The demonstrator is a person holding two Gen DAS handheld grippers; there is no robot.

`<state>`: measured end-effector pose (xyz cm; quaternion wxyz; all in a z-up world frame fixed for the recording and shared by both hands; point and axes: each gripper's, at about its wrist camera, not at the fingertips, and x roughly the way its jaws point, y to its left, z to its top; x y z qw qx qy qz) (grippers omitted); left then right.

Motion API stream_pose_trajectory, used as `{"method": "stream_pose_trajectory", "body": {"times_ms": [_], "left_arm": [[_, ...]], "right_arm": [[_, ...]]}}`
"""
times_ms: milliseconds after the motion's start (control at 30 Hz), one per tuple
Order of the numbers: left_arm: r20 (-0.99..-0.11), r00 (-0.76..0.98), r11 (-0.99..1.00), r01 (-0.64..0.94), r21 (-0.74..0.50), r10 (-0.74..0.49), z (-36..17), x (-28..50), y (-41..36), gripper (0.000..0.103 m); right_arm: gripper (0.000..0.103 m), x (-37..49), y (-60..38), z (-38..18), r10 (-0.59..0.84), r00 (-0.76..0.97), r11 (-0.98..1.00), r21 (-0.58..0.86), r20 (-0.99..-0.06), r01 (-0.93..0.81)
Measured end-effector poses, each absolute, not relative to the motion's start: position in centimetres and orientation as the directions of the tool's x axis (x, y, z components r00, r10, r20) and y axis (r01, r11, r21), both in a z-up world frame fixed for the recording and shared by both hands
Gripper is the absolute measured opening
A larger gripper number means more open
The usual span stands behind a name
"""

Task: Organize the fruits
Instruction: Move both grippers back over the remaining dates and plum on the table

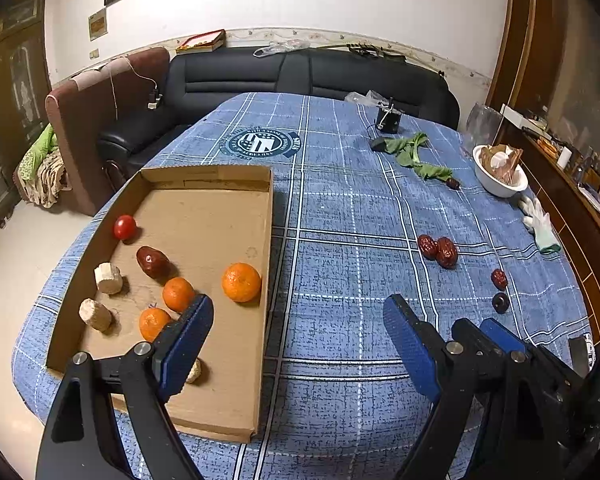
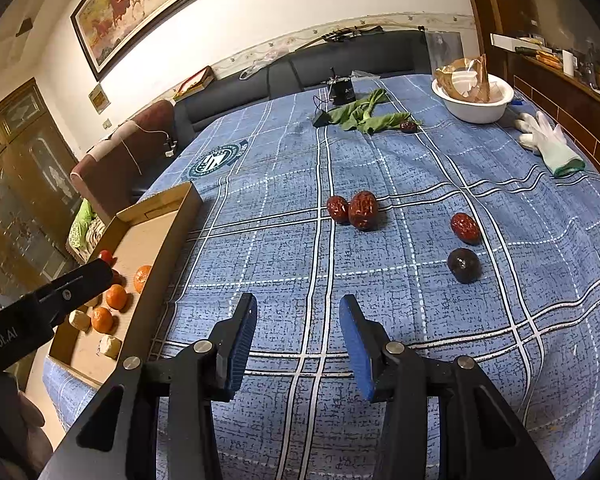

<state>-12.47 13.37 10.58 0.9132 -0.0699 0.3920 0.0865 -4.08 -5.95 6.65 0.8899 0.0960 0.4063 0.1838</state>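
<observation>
Left wrist view: left gripper [image 1: 298, 320] wide open, empty, straddling the box [image 1: 265, 240] right wall; only here all three oranges [image 1: 241, 282] unblocked inside. Right gripper [image 2: 298, 322] part open, empty, over bare cloth [image 2: 380, 160]. Wrinkled red dates [image 2: 363, 210] farther out, loose on the cloth.

Cardboard tray [image 1: 204, 184] at 9 o'clock on the bench [image 1: 340, 208], holding tangerines [image 1: 241, 282], a tomato [image 1: 124, 227], a date [image 1: 153, 262], two dates [image 2: 356, 209] touching at centre, two more [image 2: 465, 228] at 3 o'clock, bowl [image 2: 476, 110] and glove [image 2: 550, 144] at 1 o'clock
</observation>
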Motion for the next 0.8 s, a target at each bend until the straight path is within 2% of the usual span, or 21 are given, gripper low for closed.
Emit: {"method": "stream_pose_trajectory", "body": {"times_ms": [633,800], "left_arm": [[-0.774,0.628,0.976,-0.208,-0.069,0.079,8.3,-10.8,14.1,0.086],[-0.780,0.624,0.978,-0.190,-0.089,0.050,8.0,-10.6,14.6,0.086]], "right_arm": [[0.047,-3.0,-5.0,5.1,0.406,0.564,0.914,0.315,-0.719,-0.257],[0.047,-2.5,-7.6,6.0,0.385,0.593,0.923,0.305,-0.707,-0.236]]}}
